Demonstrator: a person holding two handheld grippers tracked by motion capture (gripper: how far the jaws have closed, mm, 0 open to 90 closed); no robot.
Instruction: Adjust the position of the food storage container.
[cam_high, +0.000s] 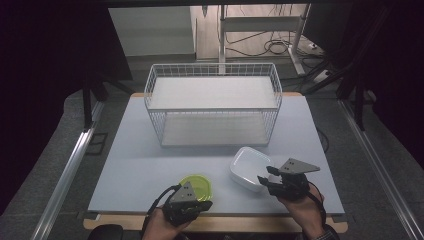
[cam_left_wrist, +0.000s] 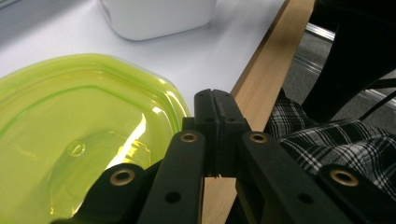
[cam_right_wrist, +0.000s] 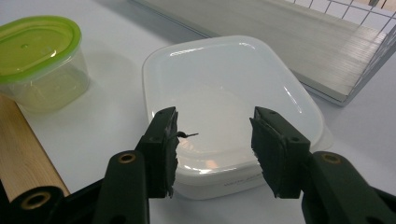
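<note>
On the white container (cam_right_wrist: 229, 116), faint unreadable print — right hand-held gripper (cam_right_wrist: 215, 140) gaping, left hand-held gripper (cam_left_wrist: 215, 100) closed, empty.

left hand-held gripper (cam_high: 199, 204): black, brass rivets, grey triangular plate, black cable | right hand-held gripper (cam_high: 267, 177): same build | clothing (cam_left_wrist: 327, 140): black-and-white plaid

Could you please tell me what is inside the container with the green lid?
Through its clear wall, the green-lidded container looks empty; the lid covers the top, so I cannot be sure.
</note>
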